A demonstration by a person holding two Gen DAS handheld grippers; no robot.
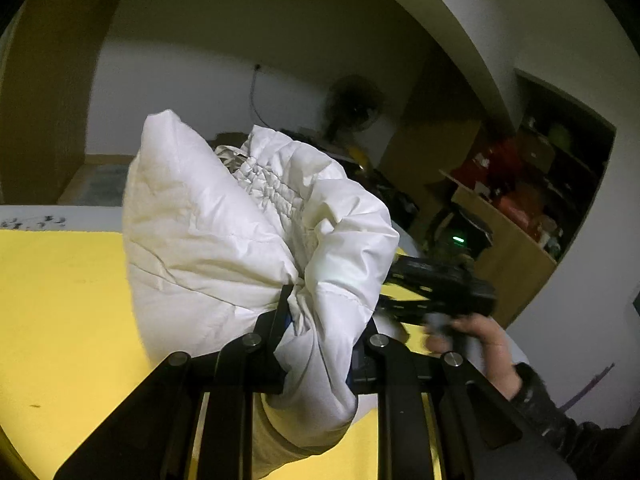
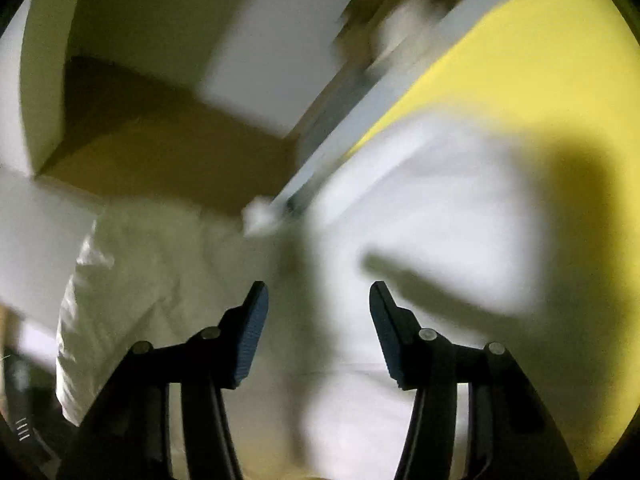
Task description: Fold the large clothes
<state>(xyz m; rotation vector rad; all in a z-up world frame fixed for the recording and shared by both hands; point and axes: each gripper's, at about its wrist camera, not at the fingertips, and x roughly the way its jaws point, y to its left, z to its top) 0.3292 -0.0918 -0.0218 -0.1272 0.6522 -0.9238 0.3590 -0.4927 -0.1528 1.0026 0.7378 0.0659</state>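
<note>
- Above the yellow table top (image 1: 60,300), the left gripper (image 1: 320,320) pinches a bunched part of a white padded jacket (image 1: 208,232); the puffy cloth fills the gap between its fingers and bulges out over them.
- The pinched part has a gathered elastic hem (image 1: 268,188), so it may be a cuff or the waist; which one cannot be told.
- Lifted off the yellow table top this way, the cloth hangs free, probably so it can be carried over for a fold.
- To the right of the jacket in the left view, the right gripper (image 1: 436,284) shows dark and blurred, with the person's hand (image 1: 480,344) behind it.
- In the right wrist view, the right gripper (image 2: 318,296) has its fingers spread wide with nothing between them; blue pads (image 2: 252,336) face inward.
- Beyond it the rest of the jacket (image 2: 420,208) lies on the yellow table top (image 2: 540,60), near the table's pale edge.
- This view is badly blurred, so folds and seams cannot be read.
- Likely the spread gripper is bound for a second hold on the jacket.
</note>
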